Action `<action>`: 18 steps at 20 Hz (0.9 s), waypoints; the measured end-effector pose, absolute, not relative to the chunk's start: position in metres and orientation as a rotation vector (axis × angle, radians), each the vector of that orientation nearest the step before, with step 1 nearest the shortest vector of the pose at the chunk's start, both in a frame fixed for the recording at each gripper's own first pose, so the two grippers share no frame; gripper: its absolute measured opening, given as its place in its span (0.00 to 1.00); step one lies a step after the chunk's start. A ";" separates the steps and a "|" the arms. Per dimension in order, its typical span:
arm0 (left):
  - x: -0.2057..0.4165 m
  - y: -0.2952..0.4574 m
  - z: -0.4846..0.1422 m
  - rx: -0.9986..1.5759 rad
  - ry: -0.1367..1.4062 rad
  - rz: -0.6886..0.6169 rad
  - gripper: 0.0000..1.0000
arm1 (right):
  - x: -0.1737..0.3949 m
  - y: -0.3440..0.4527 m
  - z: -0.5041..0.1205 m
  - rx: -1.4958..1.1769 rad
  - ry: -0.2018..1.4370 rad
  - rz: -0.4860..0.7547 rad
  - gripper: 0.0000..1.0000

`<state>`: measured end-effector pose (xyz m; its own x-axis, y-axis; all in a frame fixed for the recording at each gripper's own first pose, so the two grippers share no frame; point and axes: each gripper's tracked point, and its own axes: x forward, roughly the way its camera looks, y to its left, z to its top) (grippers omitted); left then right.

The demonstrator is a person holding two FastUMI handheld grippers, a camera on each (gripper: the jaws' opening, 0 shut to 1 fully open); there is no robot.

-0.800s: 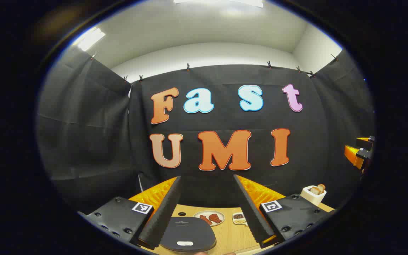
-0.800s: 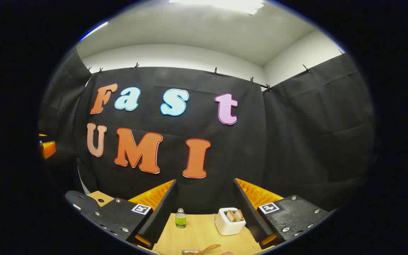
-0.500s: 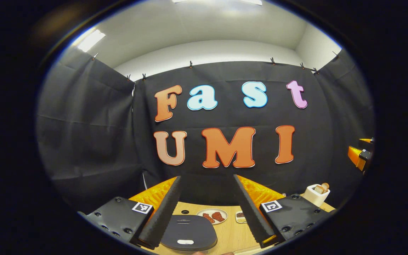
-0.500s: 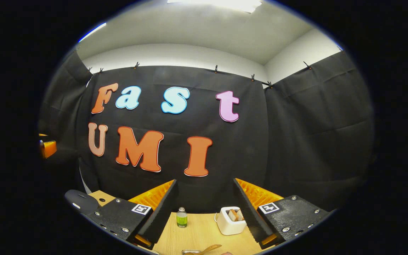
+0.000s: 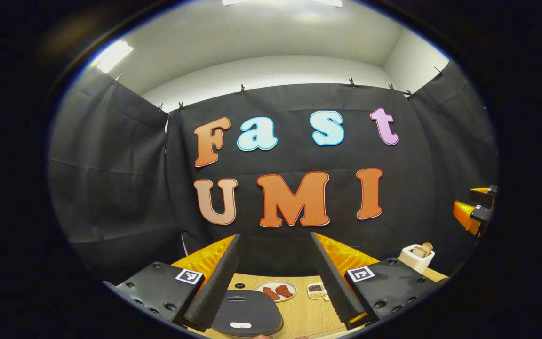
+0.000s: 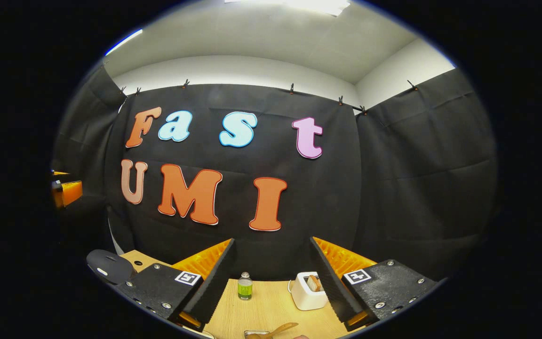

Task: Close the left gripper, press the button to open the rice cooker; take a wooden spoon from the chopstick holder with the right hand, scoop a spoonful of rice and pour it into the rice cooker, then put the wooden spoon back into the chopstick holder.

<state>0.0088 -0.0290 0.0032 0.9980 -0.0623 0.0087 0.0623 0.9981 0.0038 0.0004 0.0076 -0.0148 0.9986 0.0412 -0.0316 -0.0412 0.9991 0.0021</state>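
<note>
Left gripper (image 5: 275, 278): fingers spread wide, holding nothing, above the table (image 5: 306, 315); closed rice cooker (image 5: 247, 318) at 6 o'clock between them. Right gripper (image 6: 273, 278): fingers wide apart, empty; wooden spoon (image 6: 275, 329) at 6 o'clock, toaster (image 6: 307, 292) at 5 o'clock.

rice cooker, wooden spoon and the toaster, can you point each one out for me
rice cooker (image 5: 246, 311): left gripper view, on its dark closed lid.
wooden spoon (image 6: 275, 329): right gripper view, on the handle at the bottom edge.
toaster (image 6: 306, 297): right gripper view, on its white front wall.
</note>
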 end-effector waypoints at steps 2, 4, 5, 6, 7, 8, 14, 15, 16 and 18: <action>0.009 -0.024 0.002 -0.010 -0.003 -0.059 0.86 | -0.002 0.008 -0.015 0.003 0.032 0.040 0.96; 0.008 -0.019 0.004 -0.014 -0.006 -0.055 0.84 | -0.003 0.008 -0.014 0.000 0.032 0.038 0.96; 0.009 -0.019 0.005 -0.013 -0.012 -0.060 0.84 | -0.004 0.008 -0.014 -0.003 0.031 0.038 0.96; 0.008 -0.018 0.006 -0.013 -0.017 -0.059 0.83 | -0.005 0.007 -0.015 -0.007 0.032 0.036 0.94; 0.007 -0.017 0.007 -0.011 -0.017 -0.062 0.82 | -0.005 0.007 -0.016 -0.009 0.036 0.036 0.94; 0.008 -0.015 0.008 -0.010 -0.024 -0.057 0.81 | -0.007 0.005 -0.018 -0.008 0.039 0.035 0.94; 0.020 -0.006 -0.014 -0.029 0.094 -0.039 0.05 | -0.015 0.006 -0.028 -0.005 0.063 0.036 0.94; 0.024 -0.003 -0.023 -0.045 0.139 -0.030 0.05 | -0.015 0.006 -0.030 -0.008 0.067 0.037 0.96; 0.028 0.002 -0.036 -0.063 0.194 -0.027 0.05 | -0.016 0.005 -0.033 -0.009 0.073 0.037 0.96; 0.038 0.004 -0.067 -0.088 0.334 -0.045 0.05 | -0.018 0.002 -0.036 -0.010 0.081 0.033 0.96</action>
<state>0.0379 0.0037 -0.0670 0.9437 -0.0590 -0.3256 0.0297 0.9951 -0.0942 -0.0180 0.0015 -0.0358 0.9962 0.0320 -0.0815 -0.0329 0.9994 -0.0089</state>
